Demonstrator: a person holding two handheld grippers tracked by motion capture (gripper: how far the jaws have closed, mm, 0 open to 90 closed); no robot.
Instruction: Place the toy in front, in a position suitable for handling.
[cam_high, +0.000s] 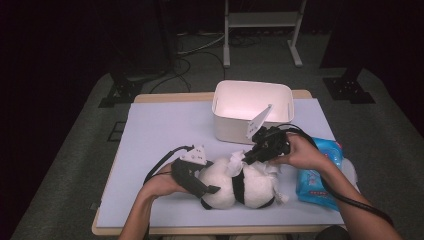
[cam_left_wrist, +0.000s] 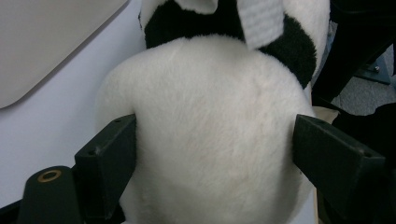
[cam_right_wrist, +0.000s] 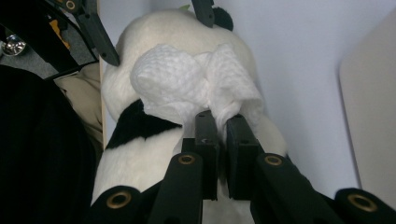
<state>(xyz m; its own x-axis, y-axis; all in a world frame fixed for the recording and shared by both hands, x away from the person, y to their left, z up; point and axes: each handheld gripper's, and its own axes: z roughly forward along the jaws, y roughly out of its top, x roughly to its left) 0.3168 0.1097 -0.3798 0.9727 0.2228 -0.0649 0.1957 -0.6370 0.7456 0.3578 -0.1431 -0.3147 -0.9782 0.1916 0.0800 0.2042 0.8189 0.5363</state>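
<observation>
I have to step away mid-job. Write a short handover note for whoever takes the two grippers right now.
Left gripper: jaws wide, clamped on the white body of the plush panda, holding it down on the table.
Right gripper: shut on a bunched white wet wipe, which lies against the panda's back.
Nearby: white bin behind the toy, blue wipe pack at the right edge.
Done: wipe taken, toy steadied.
Left: probably finish wiping the toy; the wipe likely goes in the bin afterwards.
</observation>
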